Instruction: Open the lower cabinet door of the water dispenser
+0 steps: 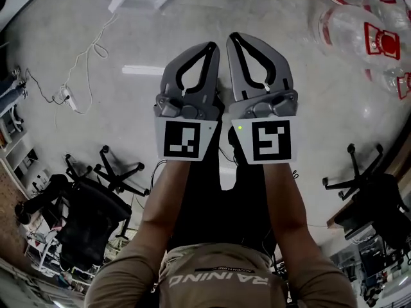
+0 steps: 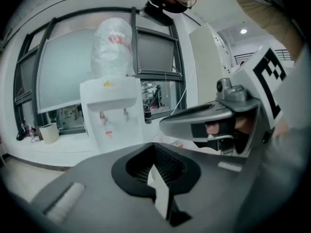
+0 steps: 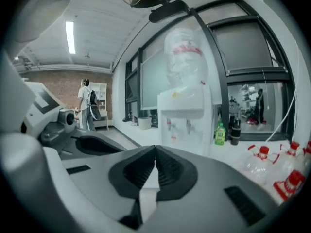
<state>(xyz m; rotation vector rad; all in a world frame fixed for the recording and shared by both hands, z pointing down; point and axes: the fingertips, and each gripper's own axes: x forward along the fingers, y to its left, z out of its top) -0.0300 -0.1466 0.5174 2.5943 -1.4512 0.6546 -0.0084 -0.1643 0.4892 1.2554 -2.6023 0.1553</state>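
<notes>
Left gripper (image 1: 210, 46) and right gripper (image 1: 233, 38) are held side by side, nearly touching, out in front of the person, over grey floor (image 1: 96, 18). Both claws are closed, tips together, nothing between them; each gripper view shows it (left (image 2: 154, 145), right (image 3: 155, 149)).

Dispenser (image 2: 109, 110) stands ahead against the window wall, well apart from both grippers; white body, two taps, inverted bottle (image 2: 112, 47) on top. It also shows in the right gripper view (image 3: 184, 115). Its lower part is hidden behind the gripper bodies, so the door is not visible.

Green bottle (image 3: 220, 133) sits just right of the dispenser. Empty jugs (image 3: 262, 164) with red caps lie on the floor at right. Chairs (image 1: 103, 185) are behind the person.
</notes>
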